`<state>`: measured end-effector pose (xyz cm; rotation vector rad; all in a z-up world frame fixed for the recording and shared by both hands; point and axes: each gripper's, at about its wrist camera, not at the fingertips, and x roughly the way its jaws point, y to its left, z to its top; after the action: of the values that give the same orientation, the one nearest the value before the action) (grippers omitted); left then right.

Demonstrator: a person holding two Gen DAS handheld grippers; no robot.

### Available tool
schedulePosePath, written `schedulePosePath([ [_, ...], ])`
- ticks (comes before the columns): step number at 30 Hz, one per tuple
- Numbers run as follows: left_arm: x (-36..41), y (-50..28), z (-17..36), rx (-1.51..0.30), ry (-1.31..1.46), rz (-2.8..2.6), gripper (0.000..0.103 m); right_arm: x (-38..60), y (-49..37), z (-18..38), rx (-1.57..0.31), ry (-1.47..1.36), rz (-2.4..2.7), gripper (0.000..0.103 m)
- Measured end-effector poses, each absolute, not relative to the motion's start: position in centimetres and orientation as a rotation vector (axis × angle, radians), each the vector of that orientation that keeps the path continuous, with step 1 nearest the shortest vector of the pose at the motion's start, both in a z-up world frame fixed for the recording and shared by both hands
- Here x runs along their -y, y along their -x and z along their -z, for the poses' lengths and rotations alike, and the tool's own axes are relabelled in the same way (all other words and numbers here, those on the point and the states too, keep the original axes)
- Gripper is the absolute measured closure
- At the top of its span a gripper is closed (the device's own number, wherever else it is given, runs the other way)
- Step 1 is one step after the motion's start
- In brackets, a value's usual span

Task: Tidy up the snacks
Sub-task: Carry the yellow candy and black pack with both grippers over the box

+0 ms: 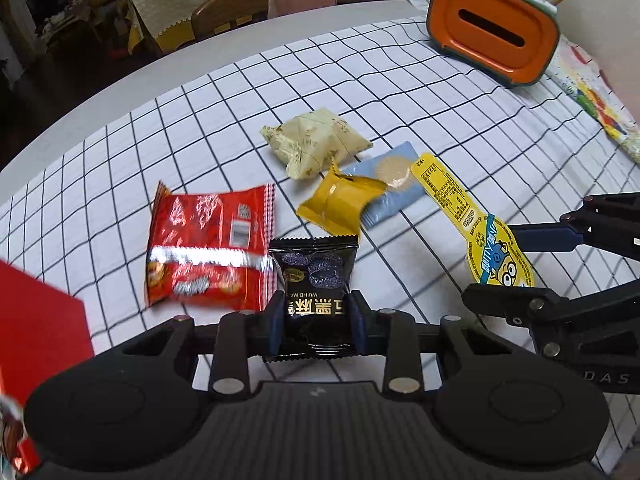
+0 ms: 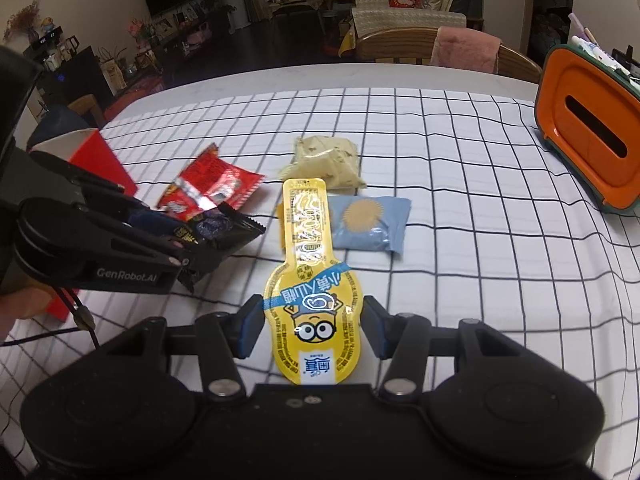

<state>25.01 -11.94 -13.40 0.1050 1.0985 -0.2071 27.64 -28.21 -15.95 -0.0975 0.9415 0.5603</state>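
Between my left gripper (image 1: 316, 322) pads, black sesame snack packet (image 1: 314, 280) clamped, lifted off checked tablecloth (image 1: 400, 80); keep squeeze steady. Right wrist view: right gripper (image 2: 314, 330) grasps yellow Minions jelly pack (image 2: 312, 300) w/ long tail hanging fwd; carry level to red box (image 2: 100, 160).

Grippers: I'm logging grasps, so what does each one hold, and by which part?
Left hand-held gripper: the black packet, clamped across its near end. Right hand-held gripper: the yellow snack, held at its wide round end.

Checked tablecloth (image 1: 400, 80) bears snack packets (image 1: 316, 146) and orange box (image 1: 494, 28).
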Motion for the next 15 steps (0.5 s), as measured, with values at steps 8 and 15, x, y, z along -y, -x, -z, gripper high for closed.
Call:
schedulePosePath([
  [8, 9.7, -21.2, 10.5, -1.056, -0.076, 0.196, 0.071, 27.0, -24.5, 13.1, -0.914, 0.094, -0.58, 0.052],
  [15, 6.2, -17.9, 7.9, -1.012, -0.036, 0.162, 0.071, 24.5, -22.1, 10.5, -0.884, 0.117, -0.599, 0.052],
])
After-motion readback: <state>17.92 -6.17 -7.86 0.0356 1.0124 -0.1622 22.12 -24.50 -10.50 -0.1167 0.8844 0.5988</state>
